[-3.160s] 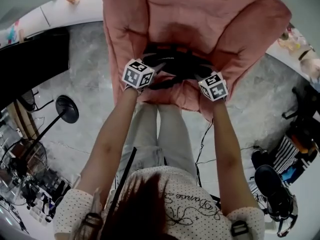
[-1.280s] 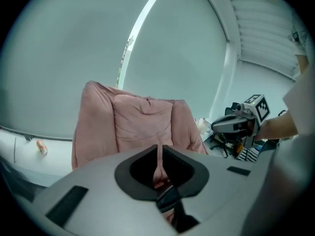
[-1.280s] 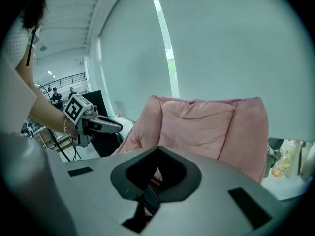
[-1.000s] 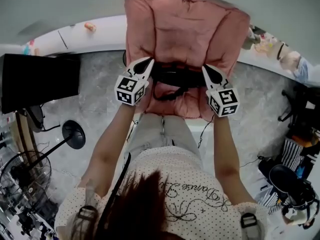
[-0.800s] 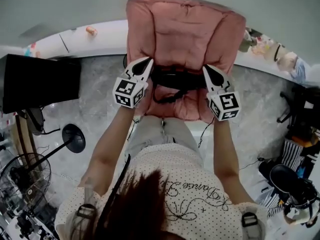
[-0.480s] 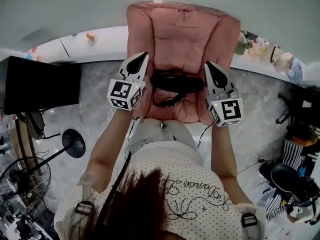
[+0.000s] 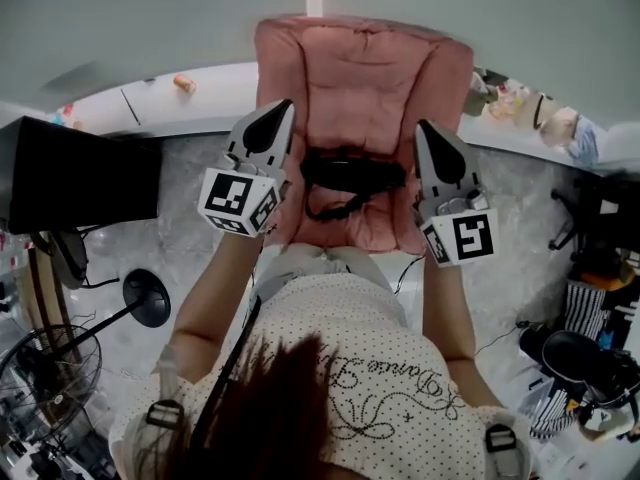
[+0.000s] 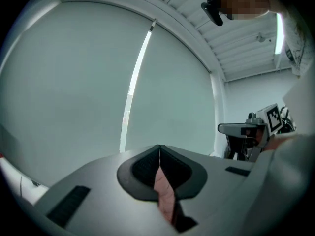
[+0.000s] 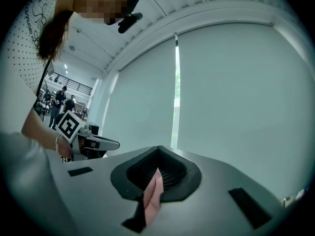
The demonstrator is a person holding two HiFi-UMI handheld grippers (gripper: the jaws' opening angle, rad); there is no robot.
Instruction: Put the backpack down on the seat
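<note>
Altogether: one backpack [image 7: 350,171], one seat [image 7: 365,73], two grippers [image 7: 278,109] [image 7: 424,129].

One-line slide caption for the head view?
Black backpack rests on the pink chair; left tongs and right tongs shut, clear of it.

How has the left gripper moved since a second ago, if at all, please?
Yes: the left gripper rose from beside the backpack up along the pink chair backrest's edge.

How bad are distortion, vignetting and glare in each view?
Head view: fisheye, floor edge bows; pink chair sharp, light even. Left gripper view: black vignetted corners, left claw in focus. Right gripper view: same vignette, bright slit between blinds, no glare.
</note>
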